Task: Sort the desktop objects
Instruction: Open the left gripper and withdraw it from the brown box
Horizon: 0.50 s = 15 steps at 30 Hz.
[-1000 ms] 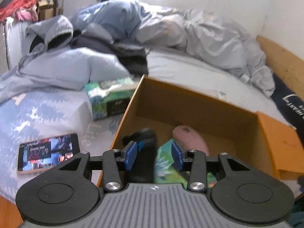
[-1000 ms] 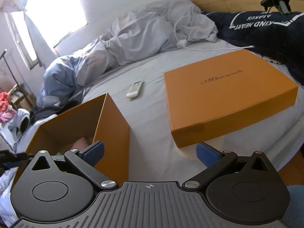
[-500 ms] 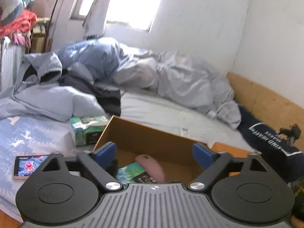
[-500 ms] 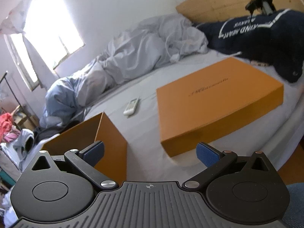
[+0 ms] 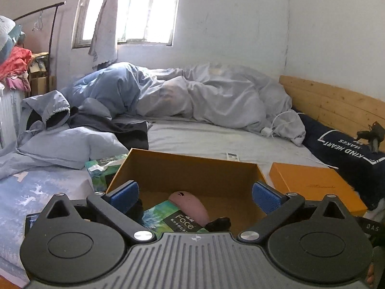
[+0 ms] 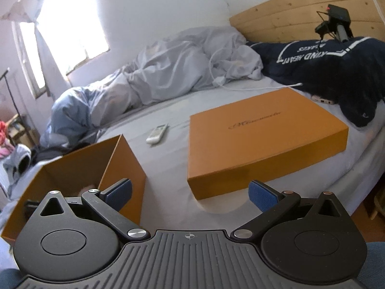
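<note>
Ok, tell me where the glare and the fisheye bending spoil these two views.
Left wrist view: the window blows out white, and the wooden headboard bows along the edge. Right wrist view: the window is a blown-out patch bleaching the wall beside it, the orange lid looks skewed, but its script stays legible.

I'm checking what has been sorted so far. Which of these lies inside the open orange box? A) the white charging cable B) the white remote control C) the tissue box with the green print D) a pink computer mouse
D: the pink computer mouse lies inside the open orange box, while the white remote control is out on the sheet beyond it.
</note>
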Tool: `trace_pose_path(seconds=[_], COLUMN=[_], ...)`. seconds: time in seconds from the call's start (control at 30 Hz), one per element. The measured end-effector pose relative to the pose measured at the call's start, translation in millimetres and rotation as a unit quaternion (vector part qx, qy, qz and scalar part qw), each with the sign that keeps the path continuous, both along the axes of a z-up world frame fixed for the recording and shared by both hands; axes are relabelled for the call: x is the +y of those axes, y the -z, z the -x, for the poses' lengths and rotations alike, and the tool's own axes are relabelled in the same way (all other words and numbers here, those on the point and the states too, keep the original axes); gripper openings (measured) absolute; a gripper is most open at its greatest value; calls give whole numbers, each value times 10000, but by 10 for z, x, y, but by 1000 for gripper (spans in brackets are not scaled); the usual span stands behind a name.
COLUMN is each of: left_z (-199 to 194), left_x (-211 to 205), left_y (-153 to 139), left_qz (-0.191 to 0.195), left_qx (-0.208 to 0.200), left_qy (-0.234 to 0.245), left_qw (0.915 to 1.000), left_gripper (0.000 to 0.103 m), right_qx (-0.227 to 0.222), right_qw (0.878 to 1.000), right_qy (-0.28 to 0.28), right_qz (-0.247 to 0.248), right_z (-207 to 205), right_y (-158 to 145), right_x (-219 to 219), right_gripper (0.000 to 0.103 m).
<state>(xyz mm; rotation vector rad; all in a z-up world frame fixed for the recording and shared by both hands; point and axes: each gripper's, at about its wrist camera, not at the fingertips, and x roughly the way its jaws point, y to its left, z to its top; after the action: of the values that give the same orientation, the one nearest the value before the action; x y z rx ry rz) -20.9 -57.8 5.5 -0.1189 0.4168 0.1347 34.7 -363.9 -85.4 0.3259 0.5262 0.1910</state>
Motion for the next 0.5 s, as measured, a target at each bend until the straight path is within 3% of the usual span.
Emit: trace_pose_path(seconds=[0.2, 0.5], left_z=[14, 32], left_x=[-12, -61], left_y=[-15, 18], left_qz=[-31, -122], left_qx=[100, 191], left_qy=[36, 169], left_qw=[9999, 9996], left_gripper=[103, 103], right_qx=[41, 71], right_qw=[9996, 9996], right_qy=[-72, 19], right_qz=[285, 276], right_z=[8, 22], right_y=[28, 33], right_x=[78, 61], right_gripper=[103, 103])
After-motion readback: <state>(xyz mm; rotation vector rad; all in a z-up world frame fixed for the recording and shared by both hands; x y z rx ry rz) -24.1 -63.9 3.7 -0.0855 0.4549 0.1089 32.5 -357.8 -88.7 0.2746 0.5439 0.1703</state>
